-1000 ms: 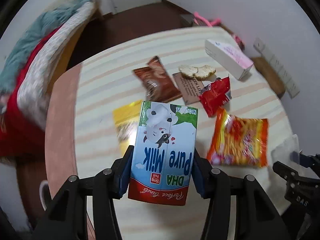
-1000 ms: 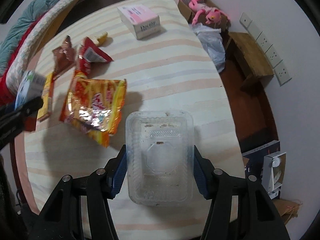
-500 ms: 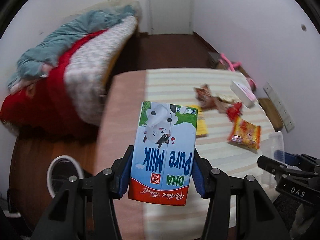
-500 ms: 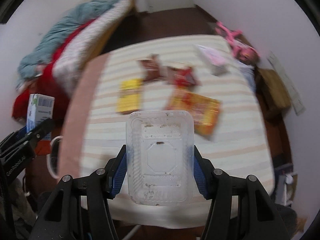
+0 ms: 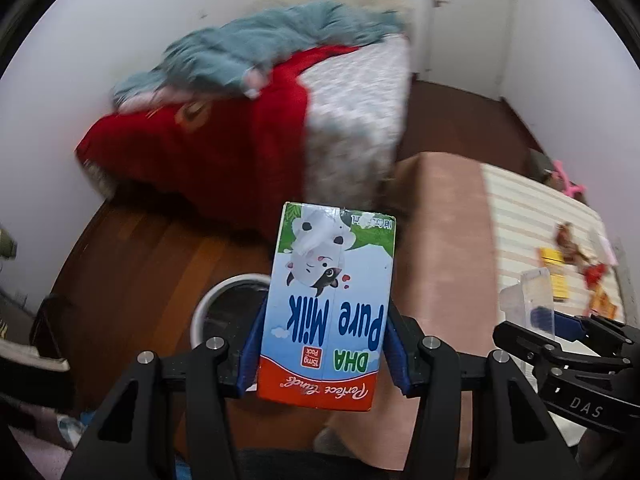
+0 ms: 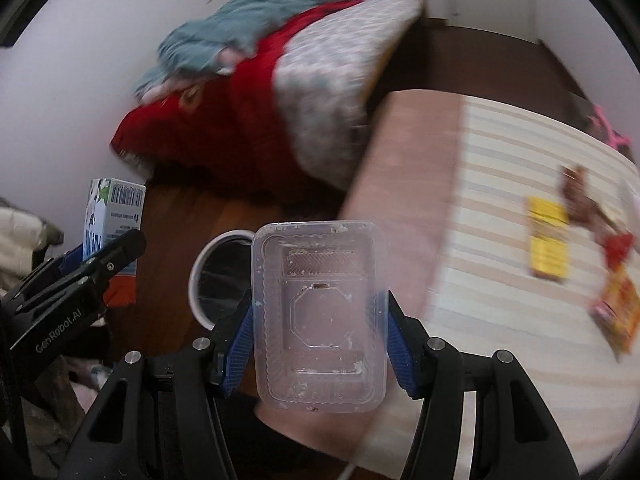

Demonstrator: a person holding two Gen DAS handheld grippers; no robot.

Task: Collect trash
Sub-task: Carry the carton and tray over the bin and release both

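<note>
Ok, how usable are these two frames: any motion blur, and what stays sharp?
Left wrist view: the milk carton in the left tool is sharp, while the bedding and table smear. Right wrist view: the clear plastic tray in the right tool is crisp, the wrappers streaked; fisheye bending in both.

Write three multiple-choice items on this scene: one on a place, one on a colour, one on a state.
1. Where is the white-rimmed bin?
A. on the striped table
B. on the wooden floor beside the table
C. on the bed

2. What colour is the "Pure Milk" lettering on the milk carton?
A. blue
B. yellow
C. black

3. What is the right claw doing?
A. hanging open
B. shut on nothing
C. gripping the clear plastic tray

Key: 1 B, the floor surrounds it; 2 A, blue print; 3 C, pads press both tray sides.
</note>
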